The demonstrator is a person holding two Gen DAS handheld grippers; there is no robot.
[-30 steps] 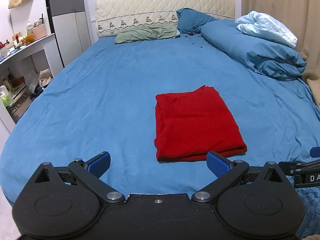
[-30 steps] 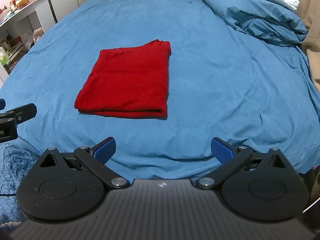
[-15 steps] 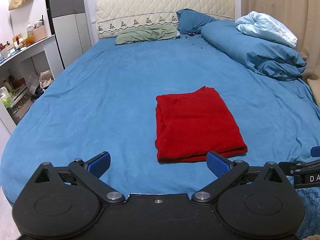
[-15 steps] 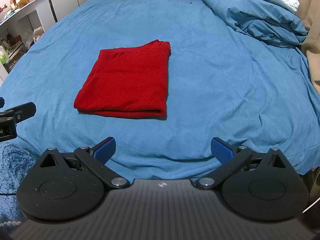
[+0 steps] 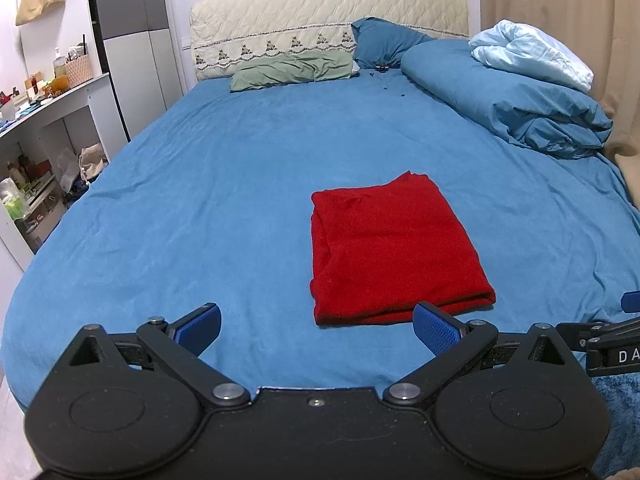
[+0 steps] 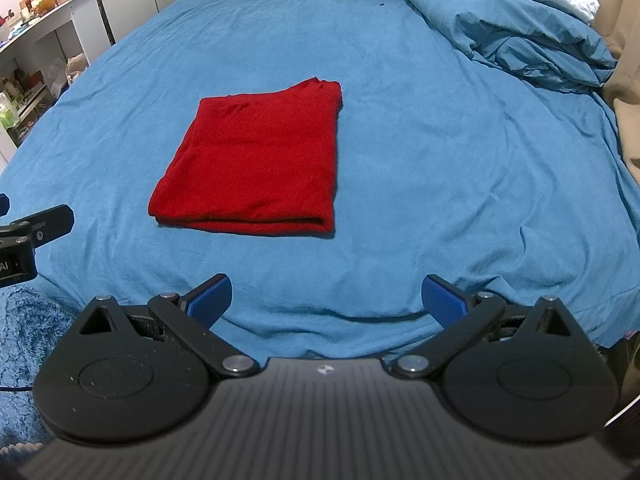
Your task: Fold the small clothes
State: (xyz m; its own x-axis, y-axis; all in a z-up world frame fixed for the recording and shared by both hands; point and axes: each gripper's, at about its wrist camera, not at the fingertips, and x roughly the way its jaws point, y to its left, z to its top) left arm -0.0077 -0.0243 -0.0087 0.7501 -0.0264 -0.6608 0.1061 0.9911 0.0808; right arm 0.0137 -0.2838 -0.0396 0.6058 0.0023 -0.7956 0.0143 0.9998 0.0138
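Note:
A red garment lies folded into a flat rectangle on the blue bed sheet, near the foot of the bed. It also shows in the right wrist view. My left gripper is open and empty, held back from the garment's near edge, with the garment ahead and to the right. My right gripper is open and empty, held back over the bed's near edge, with the garment ahead and to the left. Neither gripper touches the cloth.
A rolled blue duvet with a pale blue blanket lies at the bed's far right. Pillows and the headboard are at the far end. A white desk with clutter stands left. A blue fuzzy rug lies below.
Both grippers stay open and nearly still. The left wrist view has tilted slightly, so the garment sits a little lower in frame. The garment has not moved.

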